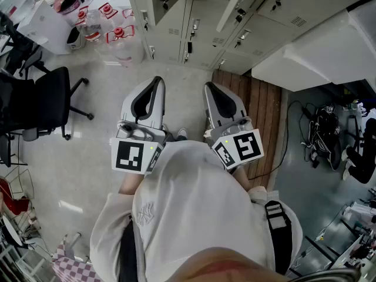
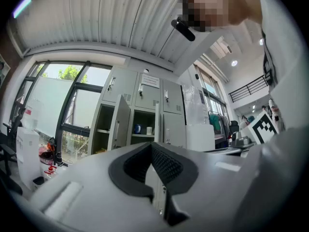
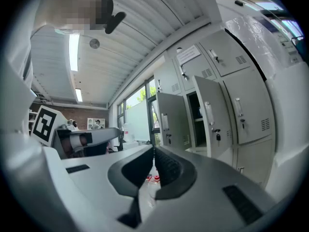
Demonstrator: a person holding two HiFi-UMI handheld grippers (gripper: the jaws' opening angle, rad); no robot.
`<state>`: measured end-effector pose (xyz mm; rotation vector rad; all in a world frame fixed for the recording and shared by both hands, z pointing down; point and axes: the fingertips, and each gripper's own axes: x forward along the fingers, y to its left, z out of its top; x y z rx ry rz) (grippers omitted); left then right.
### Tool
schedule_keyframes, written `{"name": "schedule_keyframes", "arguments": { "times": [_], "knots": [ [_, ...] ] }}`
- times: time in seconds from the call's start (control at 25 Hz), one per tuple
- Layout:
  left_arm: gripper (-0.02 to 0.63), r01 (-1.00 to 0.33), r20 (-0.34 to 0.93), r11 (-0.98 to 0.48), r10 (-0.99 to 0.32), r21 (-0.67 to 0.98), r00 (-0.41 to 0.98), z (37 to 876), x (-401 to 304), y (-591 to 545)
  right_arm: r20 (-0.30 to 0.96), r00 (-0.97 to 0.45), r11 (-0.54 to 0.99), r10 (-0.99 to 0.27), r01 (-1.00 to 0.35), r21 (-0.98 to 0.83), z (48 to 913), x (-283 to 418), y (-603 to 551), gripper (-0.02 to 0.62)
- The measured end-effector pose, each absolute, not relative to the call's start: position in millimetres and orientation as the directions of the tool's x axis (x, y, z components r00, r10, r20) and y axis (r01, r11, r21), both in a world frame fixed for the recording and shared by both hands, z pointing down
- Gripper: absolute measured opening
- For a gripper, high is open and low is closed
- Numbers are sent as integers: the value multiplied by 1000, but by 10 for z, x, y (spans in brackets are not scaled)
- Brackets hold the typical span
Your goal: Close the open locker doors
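A bank of grey lockers (image 1: 194, 28) stands ahead of me, some way from both grippers. Two of its doors hang open: one on the left (image 2: 118, 127) (image 3: 171, 120) and one in the middle (image 1: 233, 7) (image 3: 207, 115), which shows edge-on in the left gripper view (image 2: 157, 124). Two mugs (image 2: 143, 129) sit on a shelf inside the middle locker. My left gripper (image 1: 157, 80) (image 2: 151, 145) and right gripper (image 1: 208, 86) (image 3: 153, 151) are held side by side at waist height, pointing at the lockers. Both are shut with nothing between their jaws, and neither touches a door.
A black office chair (image 1: 41, 101) stands on the left. Several large water bottles (image 1: 114, 37) sit by the lockers' left end. A wooden board (image 1: 258, 116) lies on the floor to the right, under a big white cabinet (image 1: 317, 51). Bags (image 1: 323, 128) and cables lie further right.
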<state>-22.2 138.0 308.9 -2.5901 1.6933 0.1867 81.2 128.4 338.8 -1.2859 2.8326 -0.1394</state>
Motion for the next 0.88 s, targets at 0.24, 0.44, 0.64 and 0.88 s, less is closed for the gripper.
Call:
{"name": "schedule_keyframes", "arguments": {
  "times": [0.24,0.44,0.64,0.88],
  "knots": [
    [-16,-915,-126,-402,-910,27,396,3082,-163,1397,5,-663,660,-748,-745,-95,3388,853,1295,15],
    [-16,-916,-128,-401,-910,24,395,3071,-118,1364,4,-665,661,-747,-744,-98,3399,895,1264,15],
    [-17,-915,-130,-403,-908,17,398,3053,-72,1337,4,-663,660,-748,-745,-95,3399,941,1232,15],
    [-16,-920,-131,-391,-913,18,386,3063,-94,1221,-34,-707,706,-706,-699,-114,3369,880,1135,17]
  ]
}}
